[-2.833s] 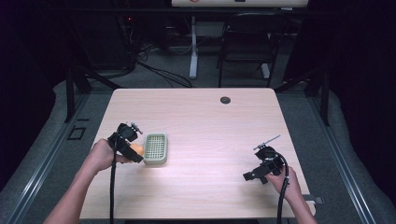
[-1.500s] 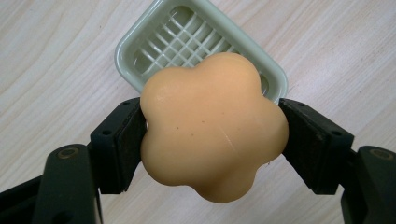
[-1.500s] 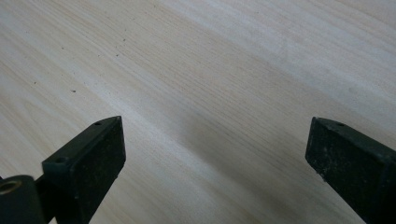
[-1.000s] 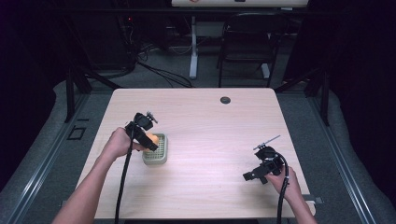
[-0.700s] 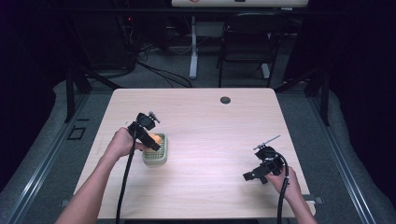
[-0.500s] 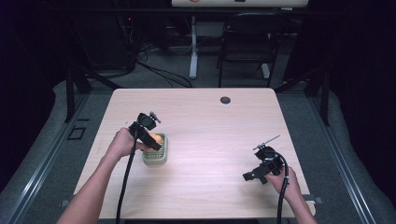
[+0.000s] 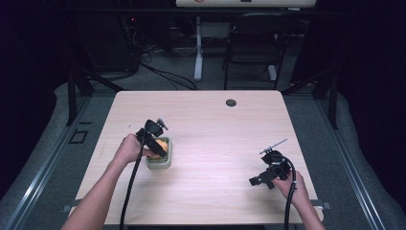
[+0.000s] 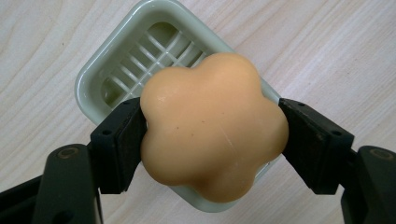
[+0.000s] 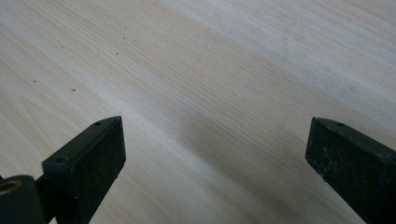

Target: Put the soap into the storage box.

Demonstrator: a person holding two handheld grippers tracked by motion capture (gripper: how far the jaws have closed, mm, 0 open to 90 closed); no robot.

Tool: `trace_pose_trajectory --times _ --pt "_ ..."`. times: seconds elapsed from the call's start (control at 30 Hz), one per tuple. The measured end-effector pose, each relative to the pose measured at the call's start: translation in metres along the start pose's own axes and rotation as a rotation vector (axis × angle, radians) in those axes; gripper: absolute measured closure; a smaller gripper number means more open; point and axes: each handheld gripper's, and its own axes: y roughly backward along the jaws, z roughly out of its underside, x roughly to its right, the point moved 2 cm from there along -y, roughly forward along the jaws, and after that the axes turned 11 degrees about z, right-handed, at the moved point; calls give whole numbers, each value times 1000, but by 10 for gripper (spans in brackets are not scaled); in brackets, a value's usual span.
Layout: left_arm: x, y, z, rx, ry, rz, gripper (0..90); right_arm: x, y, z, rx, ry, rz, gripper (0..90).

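No text, label, brand, number or sign can be read in any of the views. At twelve o'clock, beyond the table point(image 7: 201, 120), a pale board point(image 7: 244, 3) shows faint reddish marks along its edge, too small and blurred to make out. The soap point(image 8: 212, 126), the soap dish point(image 8: 121, 60) and the tools carry no lettering.

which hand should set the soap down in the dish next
Left, probably. The left hand-held gripper already clamps the orange soap directly above the green soap dish. The right hand-held gripper is open over bare table, well away from the dish.
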Motion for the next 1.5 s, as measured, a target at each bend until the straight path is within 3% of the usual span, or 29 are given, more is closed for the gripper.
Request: trace_pose_trajectory --times 0.23,0.3,0.6,0.63,0.7,1.03,1.1,1.17,1.2,1.3,1.4,1.43,1.5 --pt "-4 -4 -1 -9 -13 -6 267 0 0 0 2 -5 -3 46" --pt "-5 -6 -2 -7 -10 -3 267 -2 -2 0 19 -26 -2 46" --pt "-8 -16 0 -31 -26 -2 267 -1 -1 0 13 -16 -3 46" --pt "-8 -16 0 -34 -30 1 267 1 0 0 -8 12 6 46" --pt "-9 -18 1 -34 -34 0 267 0 0 0 9 -8 -3 46" --pt "-11 -18 1 -28 -48 -3 266 1 0 0 -3 6 5 46" --pt "-11 -18 2 -23 -44 2 265 -2 -1 1 25 -27 -3 46" --pt "-11 -17 2 -25 -43 0 265 -1 -1 1 17 -20 1 45" --pt "-11 -17 1 -28 -42 -4 265 1 0 0 -4 8 4 46" --pt "-11 -18 1 -28 -40 -3 262 1 1 0 -4 13 5 46" --pt "-12 -17 1 -29 -37 -16 237 0 0 0 2 -3 -3 46" --pt "-12 -17 1 -25 -33 -29 191 1 1 0 -1 4 -1 46" --pt "-13 -15 2 -15 -27 -18 151 1 1 0 -4 8 1 45"
